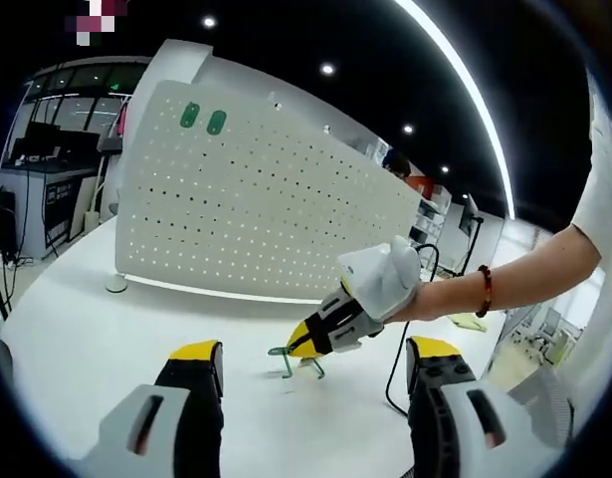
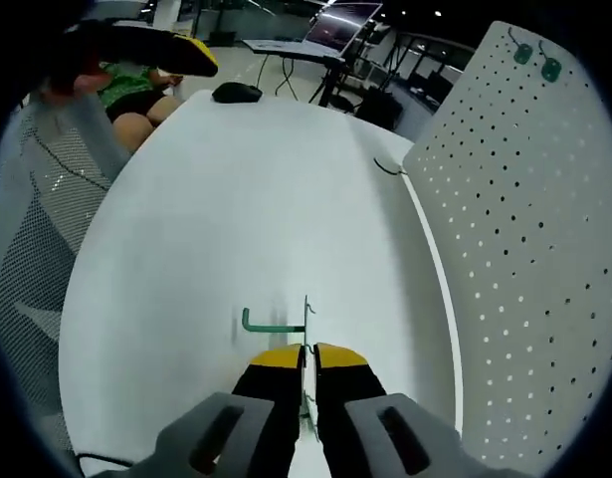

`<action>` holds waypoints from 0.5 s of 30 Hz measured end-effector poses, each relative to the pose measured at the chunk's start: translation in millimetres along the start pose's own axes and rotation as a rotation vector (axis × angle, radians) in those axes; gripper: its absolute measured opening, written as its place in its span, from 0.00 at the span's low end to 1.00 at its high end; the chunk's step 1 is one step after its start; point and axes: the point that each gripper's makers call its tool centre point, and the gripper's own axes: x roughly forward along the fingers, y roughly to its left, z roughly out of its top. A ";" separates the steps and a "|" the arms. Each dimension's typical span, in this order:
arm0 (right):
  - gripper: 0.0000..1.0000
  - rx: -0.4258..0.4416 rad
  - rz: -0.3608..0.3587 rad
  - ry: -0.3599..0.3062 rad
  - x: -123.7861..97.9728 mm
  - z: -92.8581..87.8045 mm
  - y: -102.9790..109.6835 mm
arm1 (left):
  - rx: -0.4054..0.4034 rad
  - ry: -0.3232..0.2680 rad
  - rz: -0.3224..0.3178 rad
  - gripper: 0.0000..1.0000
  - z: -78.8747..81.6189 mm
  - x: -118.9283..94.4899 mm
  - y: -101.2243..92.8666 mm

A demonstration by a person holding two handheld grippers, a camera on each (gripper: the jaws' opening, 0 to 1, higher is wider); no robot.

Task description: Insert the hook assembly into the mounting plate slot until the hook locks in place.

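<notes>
- I was at the pick-up step: my right hand-held gripper (image 2: 306, 360) had its jaws pinched shut on the green hook (image 2: 276, 321), low in the middle of the right gripper view, the hook at or just above the white worktop (image 2: 236, 179).
- In the left gripper view the same hook (image 1: 291, 358) sat at lower centre, held by that right gripper.
- My left hand-held gripper (image 1: 315, 363) hung wide open, holding nothing.
- The pegboard (image 1: 256, 199) stood upright across the upper middle, well apart from the hook.
- Next, I judged, I needed to lift, carry the hook to a slot and align it.
- My right forearm reached in from the right edge, wrist angled down.
</notes>
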 end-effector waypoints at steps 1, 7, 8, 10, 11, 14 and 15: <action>0.02 0.007 -0.013 -0.007 -1.6 1.1 -1.6 | 0.003 0.001 0.002 0.74 0.1 0.0 -0.1; 0.02 0.051 -0.075 -0.042 -9.6 7.6 -6.1 | 0.001 -0.004 -0.020 0.74 1.5 0.0 -6.6; 0.02 0.064 -0.080 -0.050 -10.8 9.3 -5.8 | 0.011 -0.004 -0.015 0.73 1.8 -0.4 -6.3; 0.02 0.081 -0.095 -0.071 -15.4 13.7 -4.8 | 0.015 -0.004 -0.015 0.73 2.6 -0.8 -6.4; 0.02 0.088 -0.100 -0.076 -16.8 14.5 -4.4 | 0.005 -0.008 -0.019 0.73 3.6 -1.0 -7.4; 0.02 0.100 -0.114 -0.088 -21.2 16.8 -2.6 | -0.016 -0.007 -0.029 0.74 3.7 -1.6 -9.5; 0.02 0.103 -0.117 -0.092 -22.7 17.6 -2.0 | -0.011 -0.009 -0.026 0.74 4.1 -2.4 -10.3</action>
